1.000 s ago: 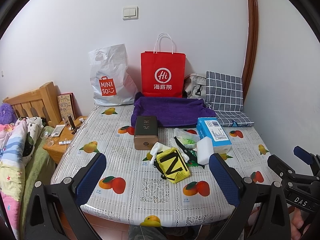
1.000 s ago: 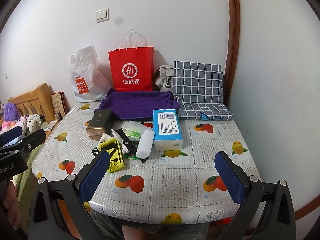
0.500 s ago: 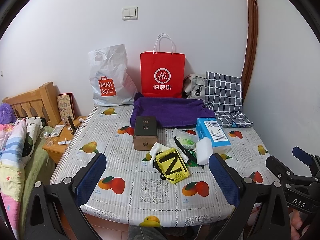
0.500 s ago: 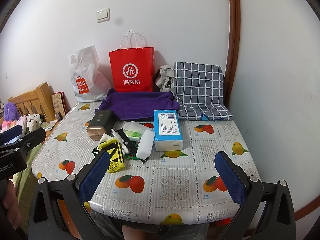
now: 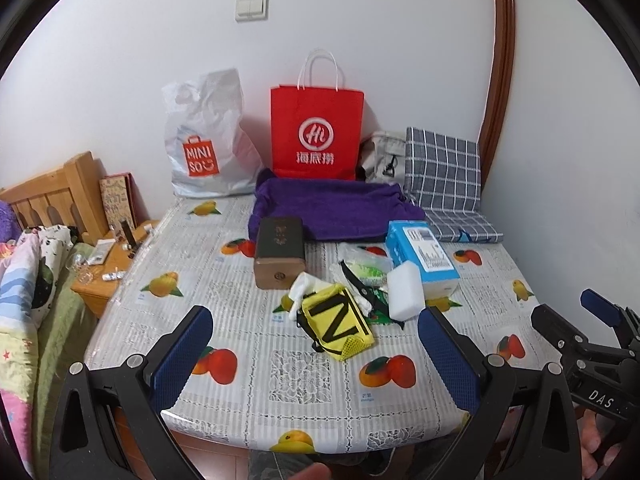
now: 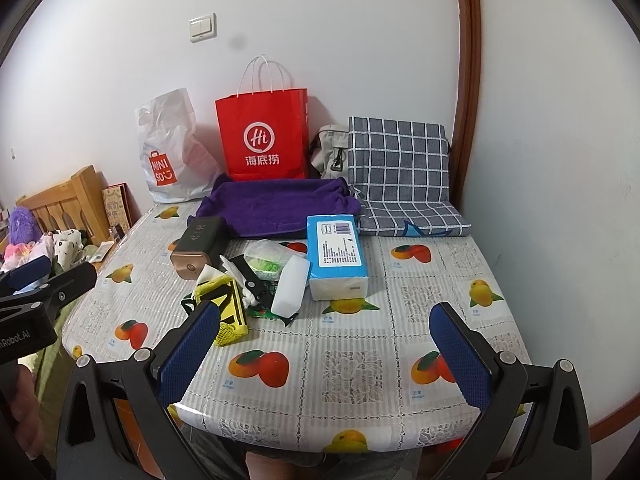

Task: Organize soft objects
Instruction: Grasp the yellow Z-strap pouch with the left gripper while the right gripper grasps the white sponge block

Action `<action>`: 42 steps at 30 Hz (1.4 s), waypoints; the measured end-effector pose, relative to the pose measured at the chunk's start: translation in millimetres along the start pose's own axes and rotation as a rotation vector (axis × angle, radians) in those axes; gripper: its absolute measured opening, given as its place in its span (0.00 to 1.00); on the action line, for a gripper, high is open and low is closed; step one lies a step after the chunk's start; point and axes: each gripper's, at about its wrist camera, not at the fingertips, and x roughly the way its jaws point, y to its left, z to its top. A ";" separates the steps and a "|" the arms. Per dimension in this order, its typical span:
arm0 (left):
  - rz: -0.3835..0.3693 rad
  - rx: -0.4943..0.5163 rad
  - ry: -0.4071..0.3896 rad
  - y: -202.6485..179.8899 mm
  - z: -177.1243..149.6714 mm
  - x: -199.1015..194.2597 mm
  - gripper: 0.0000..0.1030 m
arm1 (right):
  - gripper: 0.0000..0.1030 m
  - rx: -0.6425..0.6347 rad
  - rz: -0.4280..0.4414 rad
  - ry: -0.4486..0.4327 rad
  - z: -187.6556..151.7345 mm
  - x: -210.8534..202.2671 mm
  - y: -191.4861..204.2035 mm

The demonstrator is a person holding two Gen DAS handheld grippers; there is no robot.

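Note:
A heap of small items lies mid-table: a yellow mesh pouch (image 5: 338, 322) (image 6: 224, 312), a white sponge block (image 5: 405, 295) (image 6: 291, 287), a blue tissue pack (image 5: 424, 256) (image 6: 337, 255), a green plastic packet (image 5: 366, 266) and white crumpled tissue (image 5: 302, 286). A purple towel (image 5: 332, 208) (image 6: 276, 206) is spread behind them, and a checked grey cushion (image 5: 444, 184) (image 6: 400, 172) lies at the back right. My left gripper (image 5: 316, 354) hovers open at the table's near edge, short of the pouch. My right gripper (image 6: 324, 354) is open too, over the near right part.
A dark box with a bronze end (image 5: 280, 250) lies left of the heap. A red paper bag (image 5: 316, 134), a white MINISO bag (image 5: 206, 140) and a beige bag (image 5: 382, 156) stand against the wall. A bedside stand (image 5: 108, 268) and bedding (image 5: 28, 280) flank the table (image 5: 248, 364) on the left.

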 end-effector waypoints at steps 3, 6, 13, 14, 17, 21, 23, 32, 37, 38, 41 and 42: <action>-0.006 -0.004 0.043 0.5 -3.7 19.7 1.00 | 1.00 0.018 0.006 0.018 -3.4 11.2 -4.3; -0.015 -0.010 0.084 0.2 -9.7 40.4 1.00 | 1.00 0.032 0.017 0.036 -7.7 25.7 -8.0; -0.023 -0.036 0.164 0.8 -26.8 88.2 0.99 | 1.00 0.032 0.034 0.087 -20.3 59.9 -10.6; -0.023 -0.041 0.174 2.8 -29.4 95.2 0.99 | 1.00 0.030 0.032 0.094 -22.7 65.9 -11.1; -0.009 -0.060 0.185 10.0 -36.8 109.9 0.99 | 1.00 0.035 0.035 0.114 -28.6 79.8 -13.5; -0.012 -0.098 0.225 17.2 -42.3 133.4 0.99 | 1.00 0.065 0.047 0.152 -37.0 102.9 -20.4; -0.031 -0.115 0.253 16.9 -44.5 146.0 0.99 | 1.00 0.074 0.054 0.171 -40.9 113.7 -24.0; -0.029 -0.114 0.333 -3.3 -50.8 190.2 0.99 | 1.00 0.054 0.016 0.225 -52.5 145.4 -38.8; -0.008 -0.113 0.336 -11.7 -48.9 208.9 0.99 | 1.00 0.083 0.031 0.250 -56.6 160.4 -50.1; -0.009 -0.112 0.341 -13.6 -48.5 212.6 0.99 | 1.00 0.083 0.031 0.253 -57.1 162.6 -51.1; -0.006 -0.112 0.357 -18.7 -47.8 223.5 0.99 | 1.00 0.092 0.038 0.260 -57.7 169.3 -54.0; -0.006 -0.116 0.360 -20.3 -48.1 227.2 0.99 | 1.00 0.096 0.050 0.259 -57.4 171.2 -54.2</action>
